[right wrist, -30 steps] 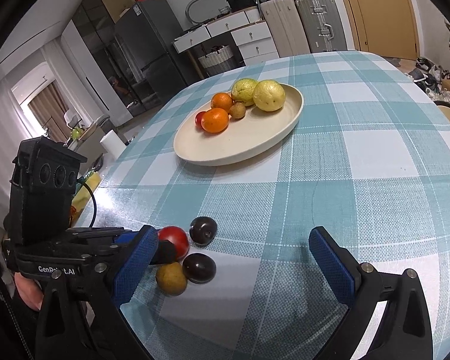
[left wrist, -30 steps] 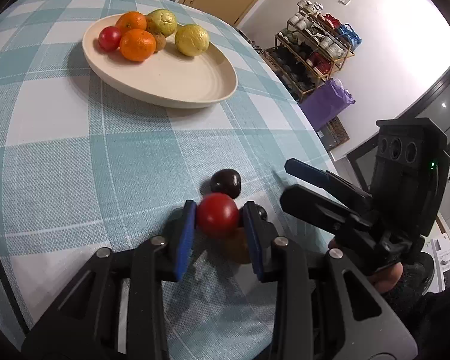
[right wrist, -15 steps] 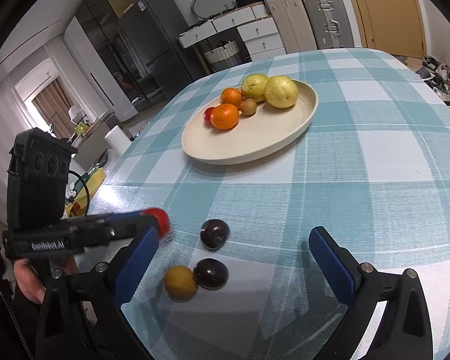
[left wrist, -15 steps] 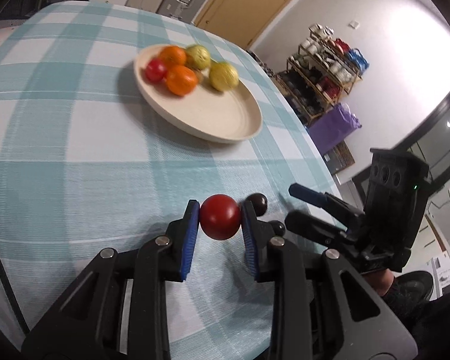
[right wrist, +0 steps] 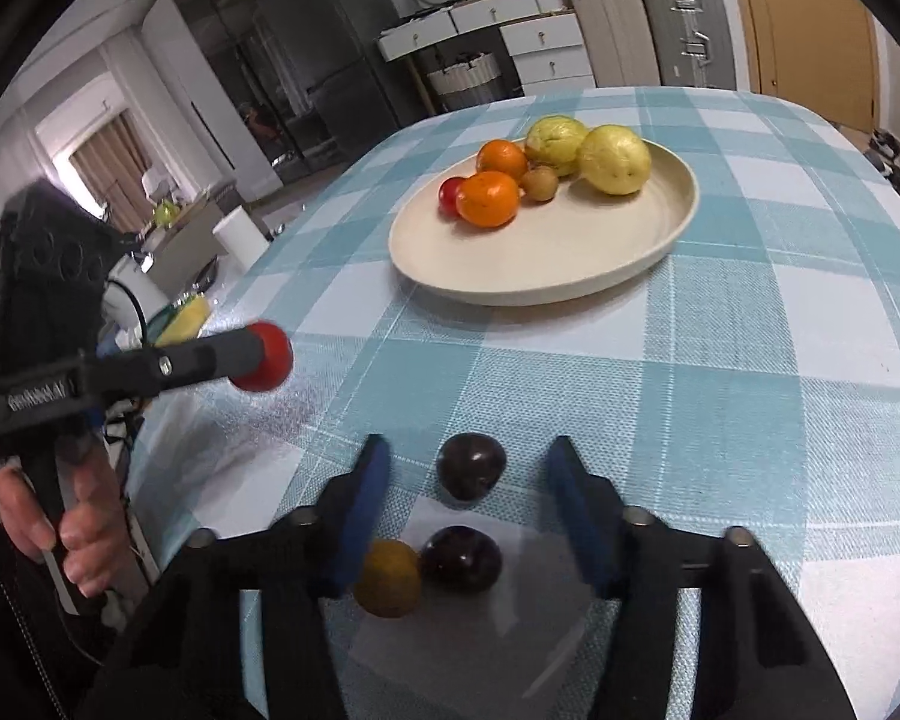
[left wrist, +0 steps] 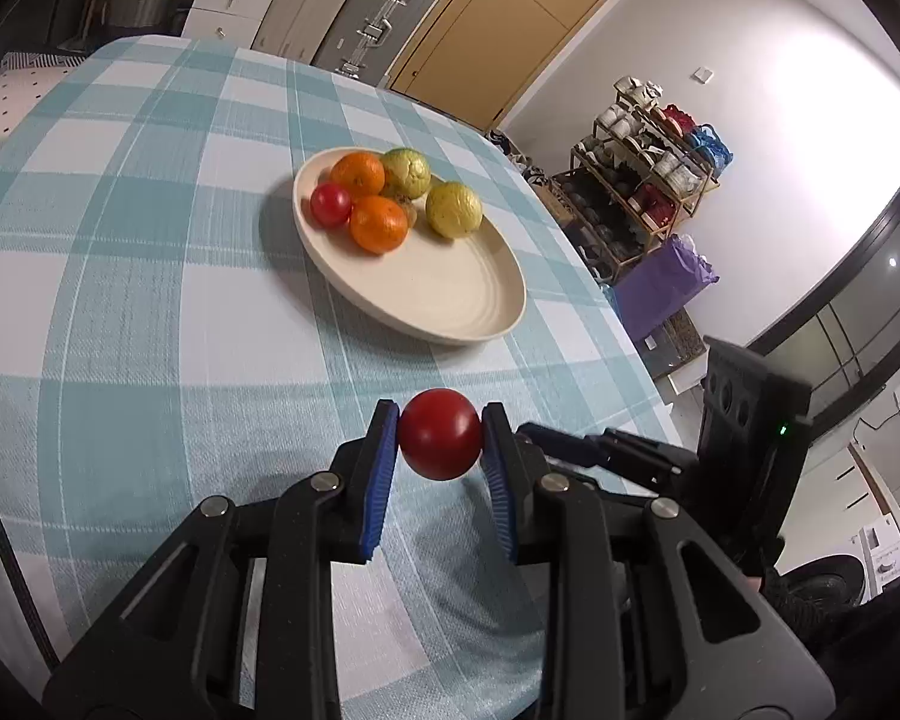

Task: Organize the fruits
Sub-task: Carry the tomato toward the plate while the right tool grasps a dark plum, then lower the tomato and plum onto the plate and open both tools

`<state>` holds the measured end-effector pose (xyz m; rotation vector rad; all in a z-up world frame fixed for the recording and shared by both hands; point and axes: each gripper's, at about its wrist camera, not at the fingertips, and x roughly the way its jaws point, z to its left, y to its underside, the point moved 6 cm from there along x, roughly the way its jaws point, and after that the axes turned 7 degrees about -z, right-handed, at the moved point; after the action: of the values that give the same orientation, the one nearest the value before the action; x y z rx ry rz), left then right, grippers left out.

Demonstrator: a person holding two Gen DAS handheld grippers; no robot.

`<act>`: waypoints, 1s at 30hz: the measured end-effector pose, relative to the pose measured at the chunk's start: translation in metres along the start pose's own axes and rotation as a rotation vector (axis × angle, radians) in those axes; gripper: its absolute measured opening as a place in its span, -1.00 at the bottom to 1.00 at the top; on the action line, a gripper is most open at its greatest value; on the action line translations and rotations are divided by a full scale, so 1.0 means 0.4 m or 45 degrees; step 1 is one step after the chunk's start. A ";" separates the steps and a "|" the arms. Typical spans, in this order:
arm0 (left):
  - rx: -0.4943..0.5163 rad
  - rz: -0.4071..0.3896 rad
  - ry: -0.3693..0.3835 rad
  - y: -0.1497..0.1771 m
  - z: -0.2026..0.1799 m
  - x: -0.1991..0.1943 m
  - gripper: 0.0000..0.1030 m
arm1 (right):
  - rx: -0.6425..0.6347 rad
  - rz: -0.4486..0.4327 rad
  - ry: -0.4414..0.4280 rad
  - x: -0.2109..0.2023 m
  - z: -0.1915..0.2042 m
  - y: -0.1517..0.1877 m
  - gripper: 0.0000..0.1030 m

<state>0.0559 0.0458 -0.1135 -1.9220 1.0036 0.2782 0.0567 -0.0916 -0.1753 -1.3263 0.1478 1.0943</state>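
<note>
My left gripper (left wrist: 440, 441) is shut on a red round fruit (left wrist: 440, 433) and holds it above the checked tablecloth, short of the cream plate (left wrist: 450, 294). That plate carries two oranges, a small red fruit, two yellow-green fruits and a small brown one. In the right wrist view my right gripper (right wrist: 468, 468) is closing around a dark plum (right wrist: 471, 465) lying on the cloth; the blue pads do not touch it. A second dark plum (right wrist: 462, 558) and a brown-yellow fruit (right wrist: 388, 577) lie just nearer, between the fingers' bases. The left gripper (right wrist: 261, 354) with the red fruit (right wrist: 262, 357) shows at left.
The table's right edge (left wrist: 648, 372) drops off toward a shoe rack and a purple bag. A person's hand (right wrist: 60, 516) grips the left tool near the table's left edge. Suitcases and drawers stand beyond the far end.
The left gripper has lifted the red fruit off the cloth and carried it toward the plate. The right gripper has moved over the dark plums and its jaws have narrowed around one.
</note>
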 end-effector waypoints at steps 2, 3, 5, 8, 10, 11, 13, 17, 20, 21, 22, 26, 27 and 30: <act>0.000 -0.007 -0.001 -0.013 0.002 -0.001 -0.51 | -0.022 0.010 0.024 0.007 0.002 0.003 -0.29; 0.001 -0.009 -0.002 -0.018 0.001 0.001 -0.51 | -0.033 0.008 0.038 0.008 0.003 0.005 -0.48; 0.002 -0.015 -0.003 -0.032 0.002 0.004 -0.51 | -0.056 0.001 0.048 0.007 0.004 0.003 -0.51; 0.002 -0.019 -0.004 -0.053 0.004 0.016 -0.51 | -0.086 -0.018 0.049 0.000 0.010 -0.005 -0.53; 0.001 -0.019 -0.007 -0.067 0.009 0.029 -0.51 | -0.084 -0.052 0.035 -0.012 0.012 -0.021 -0.53; -0.002 -0.018 -0.008 -0.074 0.010 0.035 -0.51 | -0.085 -0.074 0.029 -0.020 0.013 -0.034 -0.53; -0.006 -0.021 -0.008 -0.091 0.013 0.048 -0.51 | -0.078 -0.096 0.014 -0.025 0.011 -0.058 -0.53; -0.006 -0.024 -0.009 -0.126 0.016 0.077 -0.51 | -0.065 -0.139 -0.012 -0.025 -0.001 -0.124 -0.53; -0.006 -0.022 -0.013 -0.150 0.022 0.103 -0.51 | -0.065 -0.159 -0.021 -0.013 -0.007 -0.167 -0.53; -0.006 -0.022 -0.019 -0.158 0.025 0.112 -0.51 | -0.066 -0.160 -0.029 -0.005 -0.009 -0.182 -0.53; -0.005 -0.017 -0.024 -0.168 0.031 0.125 -0.51 | -0.068 -0.161 -0.033 0.003 -0.010 -0.193 -0.53; -0.030 -0.011 -0.033 -0.197 0.058 0.164 -0.51 | -0.071 -0.141 -0.054 0.051 -0.012 -0.229 -0.53; -0.035 -0.008 -0.034 -0.202 0.063 0.173 -0.51 | -0.068 -0.133 -0.062 0.062 -0.012 -0.234 -0.53; -0.045 0.006 -0.036 -0.218 0.078 0.200 -0.51 | -0.075 -0.113 -0.080 0.093 -0.006 -0.247 -0.53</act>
<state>0.1779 0.0498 -0.1203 -1.9431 0.9906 0.3266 0.1469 -0.0587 -0.1315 -1.3373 0.0100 1.0702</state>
